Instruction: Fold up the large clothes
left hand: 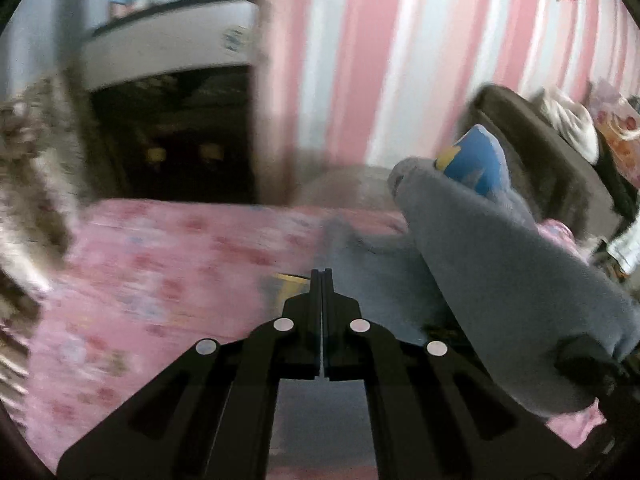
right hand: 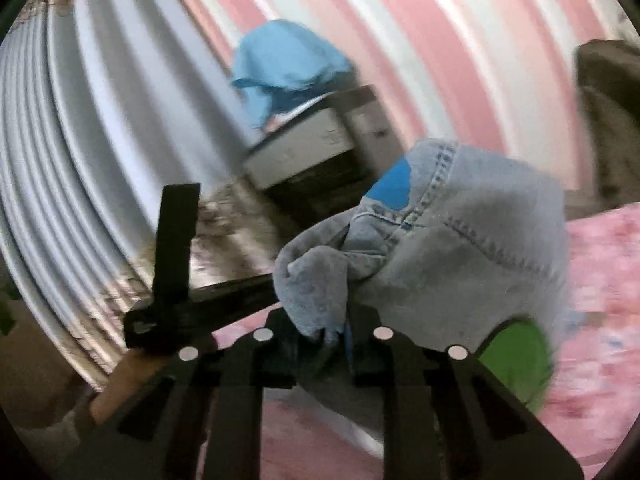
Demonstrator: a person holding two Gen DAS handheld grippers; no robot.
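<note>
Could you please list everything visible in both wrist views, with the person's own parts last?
denim garment: one, pale grey-blue with blue, yellow and green patches, lifted over the bed.
bedsheet: one, pink floral, under the garment.
wall: pink and white stripes, behind the bed.
blue cloth: one, light blue, on a white cabinet.
curtain: white, pleated, at left.
left tool: black, shut, empty.
right tool: black, shut on the garment.

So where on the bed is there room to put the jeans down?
The pink sheet lies bare left of the left gripper, up to the fuzzy blanket at the edge. The right side is crowded: the jeans hang there, bunched in the right gripper.
</note>
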